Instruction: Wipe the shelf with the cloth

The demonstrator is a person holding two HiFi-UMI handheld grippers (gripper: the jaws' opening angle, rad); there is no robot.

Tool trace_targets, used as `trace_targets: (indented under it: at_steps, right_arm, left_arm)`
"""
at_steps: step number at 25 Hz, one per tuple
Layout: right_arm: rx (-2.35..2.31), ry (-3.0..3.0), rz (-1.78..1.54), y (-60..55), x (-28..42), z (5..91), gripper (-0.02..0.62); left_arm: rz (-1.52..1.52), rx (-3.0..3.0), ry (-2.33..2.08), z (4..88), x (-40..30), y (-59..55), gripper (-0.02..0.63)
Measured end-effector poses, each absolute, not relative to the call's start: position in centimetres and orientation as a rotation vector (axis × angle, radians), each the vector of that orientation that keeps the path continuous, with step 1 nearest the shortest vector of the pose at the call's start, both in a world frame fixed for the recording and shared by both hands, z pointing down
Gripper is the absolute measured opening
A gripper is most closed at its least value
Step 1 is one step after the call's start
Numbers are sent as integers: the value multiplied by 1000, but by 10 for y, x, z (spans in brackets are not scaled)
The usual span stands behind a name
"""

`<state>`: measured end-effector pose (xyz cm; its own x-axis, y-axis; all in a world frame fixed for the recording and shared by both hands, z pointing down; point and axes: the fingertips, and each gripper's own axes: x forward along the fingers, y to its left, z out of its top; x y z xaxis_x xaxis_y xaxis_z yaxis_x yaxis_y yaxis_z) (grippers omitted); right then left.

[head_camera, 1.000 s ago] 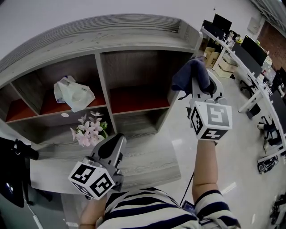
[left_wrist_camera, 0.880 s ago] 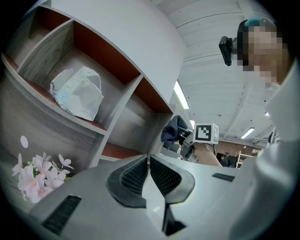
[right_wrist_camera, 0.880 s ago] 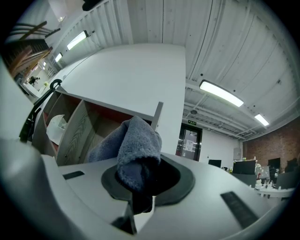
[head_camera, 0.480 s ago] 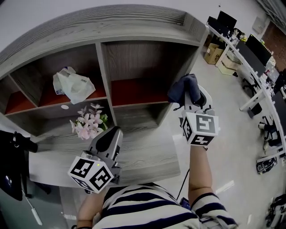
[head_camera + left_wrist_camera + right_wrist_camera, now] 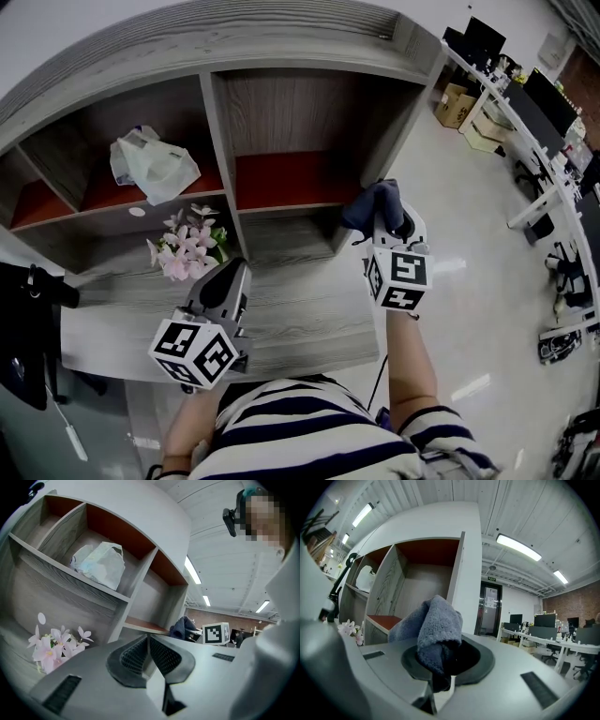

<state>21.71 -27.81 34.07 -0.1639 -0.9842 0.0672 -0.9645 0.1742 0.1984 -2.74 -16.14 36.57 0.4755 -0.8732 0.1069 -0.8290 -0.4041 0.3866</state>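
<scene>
Zero contact yet between cloth (image 5: 371, 201) and shelf (image 5: 217, 141): right gripper (image 5: 384, 221), right of centre, grips the bunched blue-grey cloth in the air before the right-hand compartment (image 5: 291, 131), left gripper (image 5: 231, 276) at lower left is clenched on nothing, so wiping seems wholly ahead.

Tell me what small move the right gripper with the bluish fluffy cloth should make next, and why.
Probably ease the right gripper forward until the bluish fluffy cloth meets the red shelf board: its jaws clamp the cloth, which hangs short of it.

No text readable; the green sign (image 5: 492, 579) looks too small to read
</scene>
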Motion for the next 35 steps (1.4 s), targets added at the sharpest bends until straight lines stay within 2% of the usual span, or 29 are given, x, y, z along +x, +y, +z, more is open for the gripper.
trace_targets:
  at_steps: [26,35]
  right_arm:
    - [1705,-2053,310,-280,216,556,67]
    - [1630,-1993,382,-278,219,599,69]
  left_arm:
    - [-24,2193,-1517,428,-51,-158,31]
    - [-2,2178,-1521,436,-50,-157,31]
